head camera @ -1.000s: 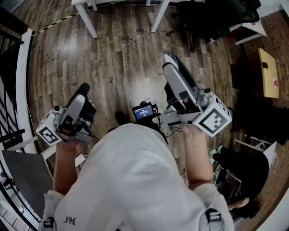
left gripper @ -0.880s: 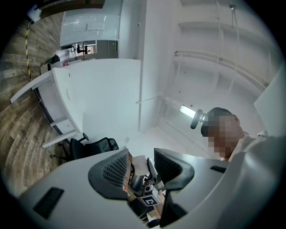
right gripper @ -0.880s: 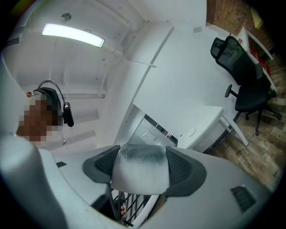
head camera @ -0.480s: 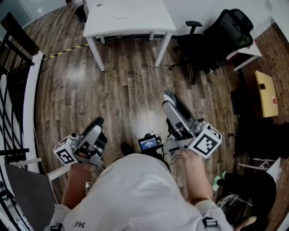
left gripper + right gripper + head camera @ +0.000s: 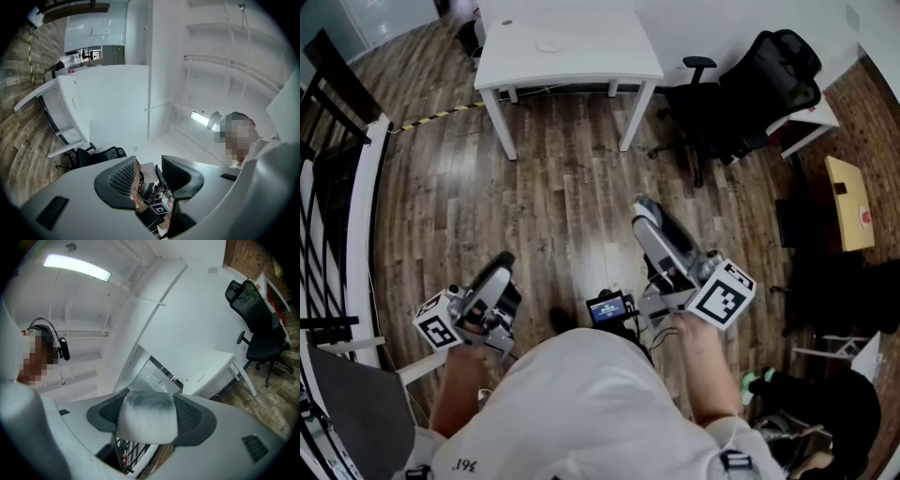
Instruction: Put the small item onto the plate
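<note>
A white plate [image 5: 550, 44] lies on the white table [image 5: 609, 56] at the far end of the wooden floor; the right gripper view shows the plate [image 5: 199, 378] as a small disc on that table [image 5: 213, 366]. My right gripper [image 5: 645, 210] is held over the floor, well short of the table. It [image 5: 147, 401] is shut on the small item [image 5: 147, 420], a pale rounded piece with a grey smudged top. My left gripper [image 5: 502, 262] hangs lower left, and in its own view this gripper [image 5: 149, 165] is open with nothing between the jaws.
A black office chair [image 5: 748, 86] stands right of the table. A black railing [image 5: 333, 169] runs along the left. Yellow-black tape [image 5: 441, 114] crosses the floor near the table's left legs. A yellow box [image 5: 848, 202] sits at the far right.
The head view has tilted up and forward, so the table and plate have come into view. Both grippers sit lower in the frame. The right one still holds the small item.
</note>
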The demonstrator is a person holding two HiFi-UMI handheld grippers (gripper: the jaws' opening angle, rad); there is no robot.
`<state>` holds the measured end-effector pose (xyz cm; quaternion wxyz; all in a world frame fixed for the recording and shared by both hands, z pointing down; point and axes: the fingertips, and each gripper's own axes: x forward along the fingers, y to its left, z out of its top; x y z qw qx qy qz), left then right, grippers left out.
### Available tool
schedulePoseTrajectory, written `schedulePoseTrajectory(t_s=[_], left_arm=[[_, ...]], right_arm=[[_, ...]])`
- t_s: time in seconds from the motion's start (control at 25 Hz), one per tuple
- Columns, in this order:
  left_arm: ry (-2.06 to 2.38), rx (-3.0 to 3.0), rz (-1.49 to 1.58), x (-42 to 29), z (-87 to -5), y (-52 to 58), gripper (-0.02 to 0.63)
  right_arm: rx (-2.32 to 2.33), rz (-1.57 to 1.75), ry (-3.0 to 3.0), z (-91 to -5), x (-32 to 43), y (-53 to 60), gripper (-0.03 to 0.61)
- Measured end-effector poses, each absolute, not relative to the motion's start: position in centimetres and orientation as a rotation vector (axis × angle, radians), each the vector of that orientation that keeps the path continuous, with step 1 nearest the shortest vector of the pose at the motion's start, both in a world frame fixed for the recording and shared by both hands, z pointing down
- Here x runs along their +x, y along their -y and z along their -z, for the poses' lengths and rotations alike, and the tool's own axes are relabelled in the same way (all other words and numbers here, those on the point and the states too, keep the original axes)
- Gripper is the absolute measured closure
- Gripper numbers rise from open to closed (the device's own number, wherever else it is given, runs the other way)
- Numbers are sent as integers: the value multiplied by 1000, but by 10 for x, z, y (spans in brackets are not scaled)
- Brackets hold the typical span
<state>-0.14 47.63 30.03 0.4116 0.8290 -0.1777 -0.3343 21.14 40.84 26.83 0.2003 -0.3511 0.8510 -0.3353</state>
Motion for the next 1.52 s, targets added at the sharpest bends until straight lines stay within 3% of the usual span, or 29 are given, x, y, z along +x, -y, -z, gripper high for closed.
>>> schedulePoseTrajectory(t_s=[1.52], left_arm=[[507, 2070, 799, -41, -312, -484, 445]], right_arm=[[-1038, 959, -2359, -283, 189, -409, 270]])
